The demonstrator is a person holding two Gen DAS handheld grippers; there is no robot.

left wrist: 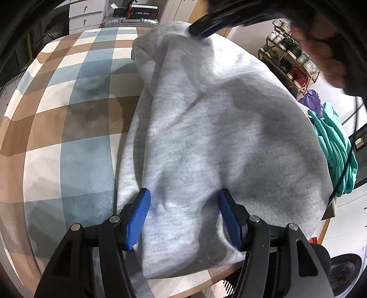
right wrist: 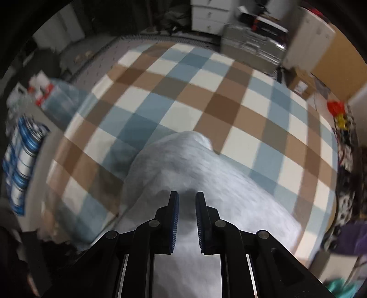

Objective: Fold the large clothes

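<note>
Left wrist: grey garment (left wrist: pixel 206 137) lies on checked cloth (left wrist: pixel 68 114).

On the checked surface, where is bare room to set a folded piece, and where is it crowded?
Free: the checked cloth left of the grey garment, reaching towards the silver suitcase. Crowded: the garment's right, where the teal clothing sits at the edge.

Right wrist view is motion-blurred throughout; items along the left and right edges of the checked cloth (right wrist: pixel 206 96) cannot be identified. The grey garment (right wrist: pixel 183 165) runs out of frame beneath the right gripper (right wrist: pixel 187 201); whether its narrowly spaced pads press fabric cannot be told. In the left wrist view, the left gripper (left wrist: pixel 183 201) covers the garment's near hem. A hand (left wrist: pixel 321 52) is blurred and cropped at the top right.
</note>
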